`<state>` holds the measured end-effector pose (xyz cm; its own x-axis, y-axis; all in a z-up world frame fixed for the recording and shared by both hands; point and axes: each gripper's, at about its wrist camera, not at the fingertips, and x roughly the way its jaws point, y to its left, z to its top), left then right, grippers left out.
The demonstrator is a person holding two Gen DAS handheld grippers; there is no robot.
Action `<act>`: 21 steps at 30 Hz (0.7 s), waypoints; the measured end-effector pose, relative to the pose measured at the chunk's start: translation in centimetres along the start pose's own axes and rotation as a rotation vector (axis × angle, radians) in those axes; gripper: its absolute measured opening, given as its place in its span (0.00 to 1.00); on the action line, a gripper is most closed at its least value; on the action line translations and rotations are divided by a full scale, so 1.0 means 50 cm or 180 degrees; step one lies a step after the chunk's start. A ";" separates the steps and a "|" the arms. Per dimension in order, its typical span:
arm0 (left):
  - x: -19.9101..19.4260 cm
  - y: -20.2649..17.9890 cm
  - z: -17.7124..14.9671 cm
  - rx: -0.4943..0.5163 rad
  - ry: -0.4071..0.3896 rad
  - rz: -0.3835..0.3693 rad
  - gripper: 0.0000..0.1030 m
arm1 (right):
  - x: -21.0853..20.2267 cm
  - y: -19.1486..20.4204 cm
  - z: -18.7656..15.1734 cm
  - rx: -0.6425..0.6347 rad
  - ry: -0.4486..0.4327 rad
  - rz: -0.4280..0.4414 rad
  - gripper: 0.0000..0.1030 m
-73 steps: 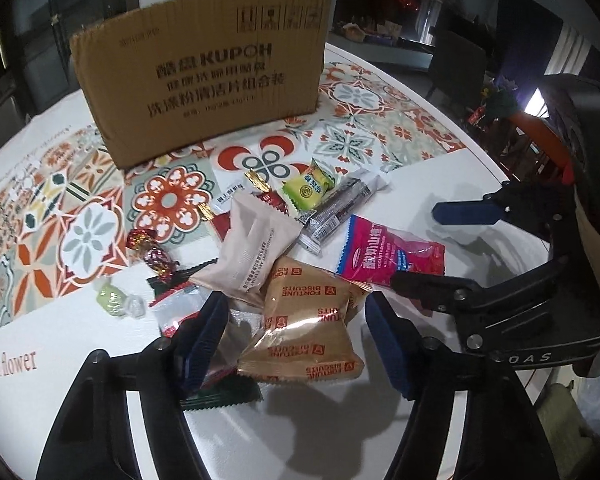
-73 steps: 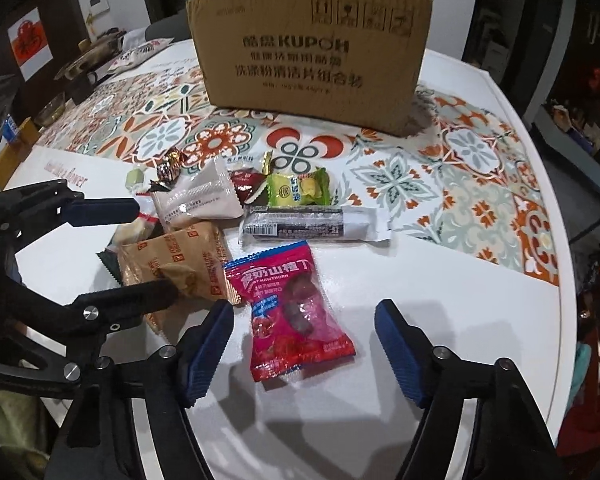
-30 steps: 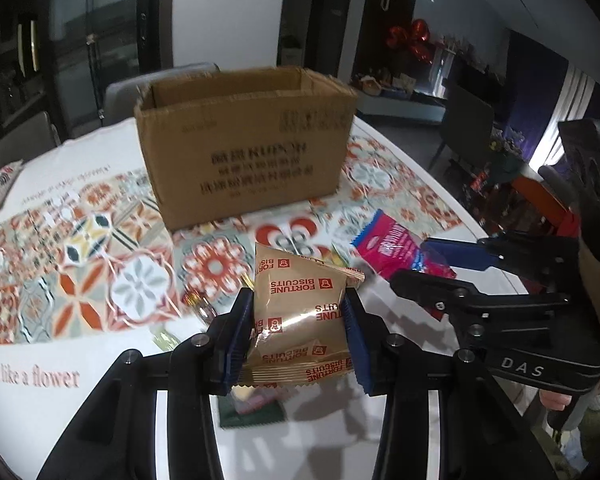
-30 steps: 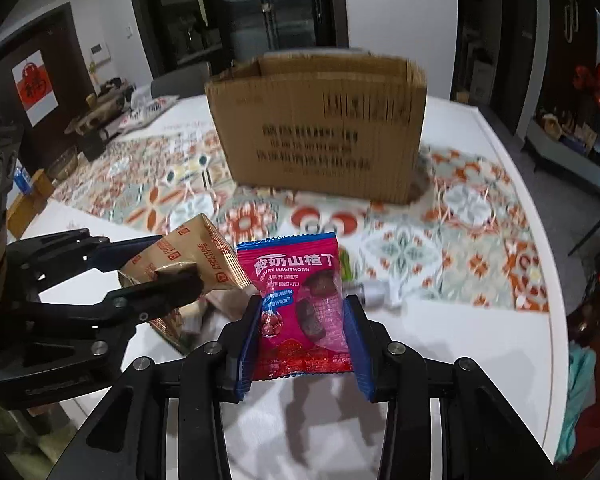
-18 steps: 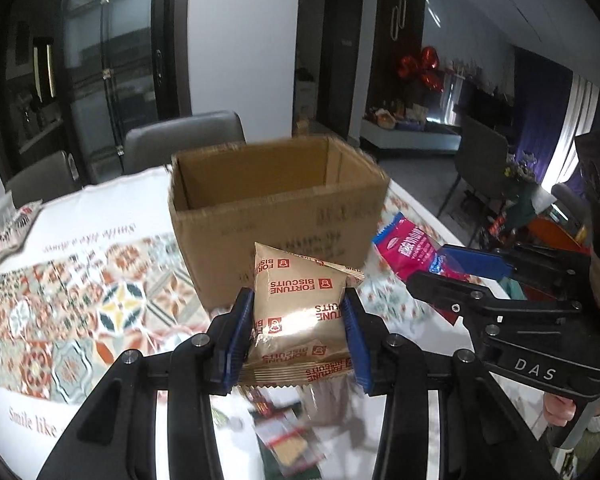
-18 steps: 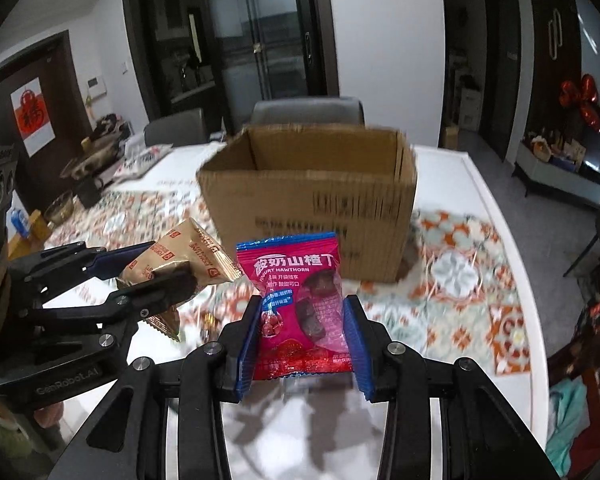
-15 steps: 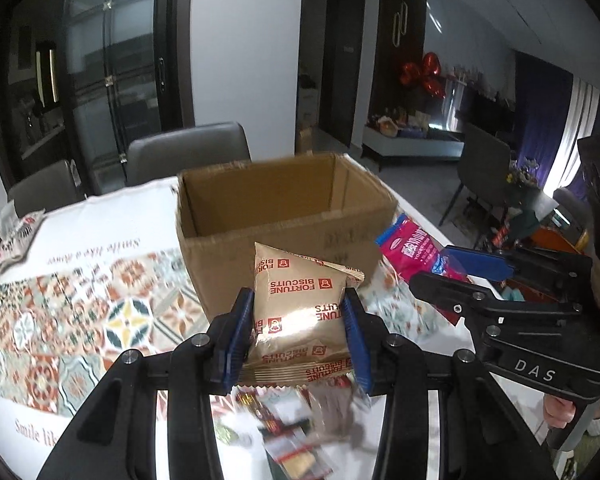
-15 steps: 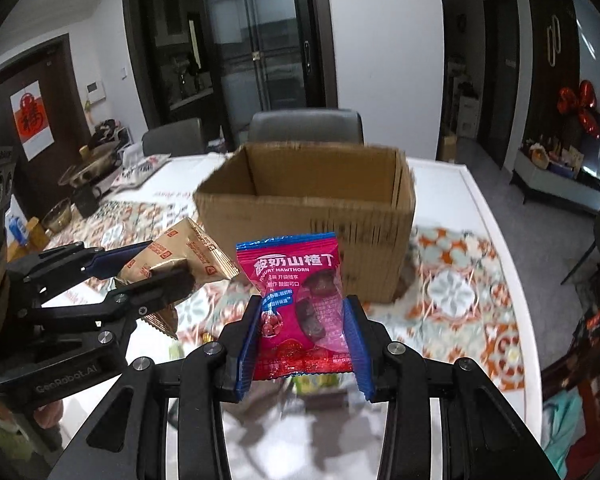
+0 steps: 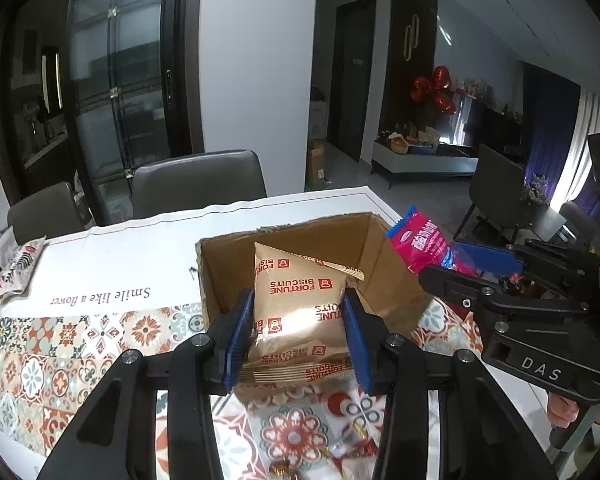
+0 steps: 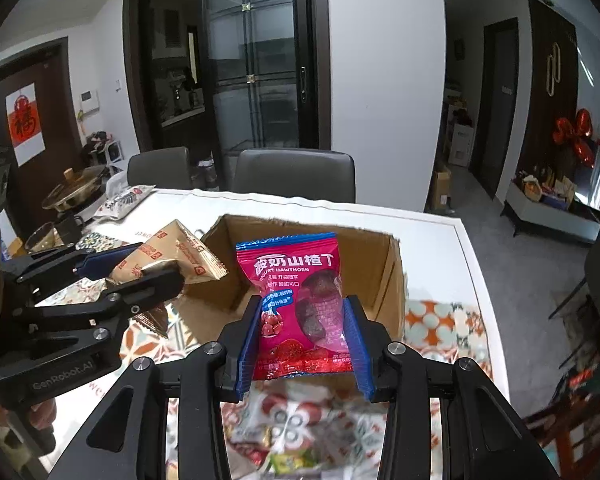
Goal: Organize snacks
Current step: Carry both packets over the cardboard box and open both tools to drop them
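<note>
Gold foil sits between my blue pads: my left gripper (image 9: 298, 334) is clamped on the gold foil biscuit packet with red lettering (image 9: 296, 312), one pad pressed against each of its side edges. The packet stands upright, its crimped top reaching above the fingertips and its lower seam hanging behind the pads. In the left wrist view it lies in front of the open mouth of the brown cardboard box (image 9: 228, 276), the box's inner walls showing on both sides of it. The box stands on the white table with a patterned tile-print cloth (image 9: 100, 332).

From the right wrist view, my left gripper (image 10: 134, 270) comes in from the left edge with the same packet (image 10: 172, 256), just left of the box's near left corner.

Further right, my right gripper (image 10: 304, 346) is closed on the magenta plastic hawthorn snack packet with a blue top strip (image 10: 296, 300), pads tight on both of its side edges. That packet is upright too, its top covering part of the box (image 10: 388, 280) opening. In the left wrist view the right gripper (image 9: 466, 266) and the magenta packet (image 9: 424, 244) sit just beyond the box's right wall.

Loose snack wrappers (image 10: 288, 440) lie blurred on the cloth below the right gripper's fingers.
</note>
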<state>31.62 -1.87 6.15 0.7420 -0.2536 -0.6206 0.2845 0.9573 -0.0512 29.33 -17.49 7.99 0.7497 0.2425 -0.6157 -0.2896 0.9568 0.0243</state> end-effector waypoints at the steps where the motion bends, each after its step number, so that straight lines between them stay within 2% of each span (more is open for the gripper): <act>1: 0.013 0.006 0.008 -0.0029 0.0030 -0.0020 0.42 | 0.012 -0.004 0.011 -0.0016 0.0019 -0.0011 0.40; 4: 0.048 0.018 0.025 -0.0126 0.0166 -0.0091 0.42 | 0.040 -0.016 0.036 -0.0006 0.0077 -0.0029 0.40; 7: 0.080 0.029 0.041 -0.0251 0.0245 -0.0039 0.43 | 0.062 -0.023 0.055 0.0001 0.0096 -0.0071 0.40; 8: 0.089 0.032 0.047 -0.0299 0.0268 -0.0024 0.48 | 0.069 -0.026 0.060 0.0005 0.0097 -0.0082 0.40; 10: 0.103 0.042 0.051 -0.0375 0.0293 0.0065 0.67 | 0.084 -0.031 0.072 0.0033 0.0114 -0.0107 0.40; 11: 0.104 0.044 0.050 -0.0396 0.0282 0.0133 0.68 | 0.090 -0.032 0.074 0.0041 0.0120 -0.0138 0.40; 13: 0.098 0.049 0.049 -0.0404 0.0288 0.0236 0.68 | 0.103 -0.039 0.076 0.0045 0.0150 -0.0239 0.54; 15: 0.084 0.049 0.041 -0.0412 0.0277 0.0325 0.68 | 0.102 -0.046 0.066 0.0107 0.0134 -0.0372 0.58; 19: 0.032 0.028 0.014 -0.0287 0.0135 0.0497 0.70 | 0.086 -0.051 0.035 0.0229 0.0180 -0.0287 0.58; 21: 0.005 0.023 -0.003 -0.0292 0.0089 0.0448 0.70 | 0.071 -0.042 0.017 0.0214 0.0163 -0.0252 0.58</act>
<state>32.03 -0.80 5.84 0.7531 -0.1136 -0.6481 0.1215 0.9921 -0.0327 33.12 -18.47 6.42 0.7369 0.1591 -0.6571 -0.1890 0.9816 0.0257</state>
